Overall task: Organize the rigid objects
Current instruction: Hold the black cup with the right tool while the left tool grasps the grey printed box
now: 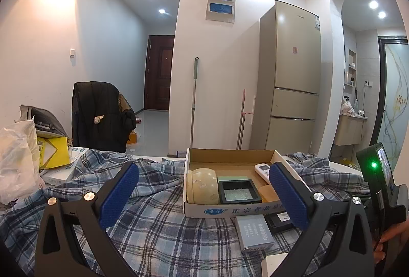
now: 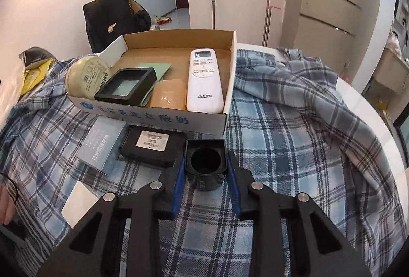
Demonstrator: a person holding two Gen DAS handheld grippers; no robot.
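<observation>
Right in front of the cardboard box [image 2: 163, 121], on the plaid-covered bench [image 2: 276, 149], my right fingers [image 2: 205, 169] are clamped around a black square holder [image 2: 205, 162]. My left fingers [image 1: 204, 190] hang spread wide, gripping nothing.

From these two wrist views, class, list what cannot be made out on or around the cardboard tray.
- Right wrist view: base of the black square-topped cup, hidden between the right claw pads.
- Left wrist view: white remote control, its near end hidden behind a blue claw pad.
- Right wrist view: pale green flat card, mostly under the black square frame box.
</observation>
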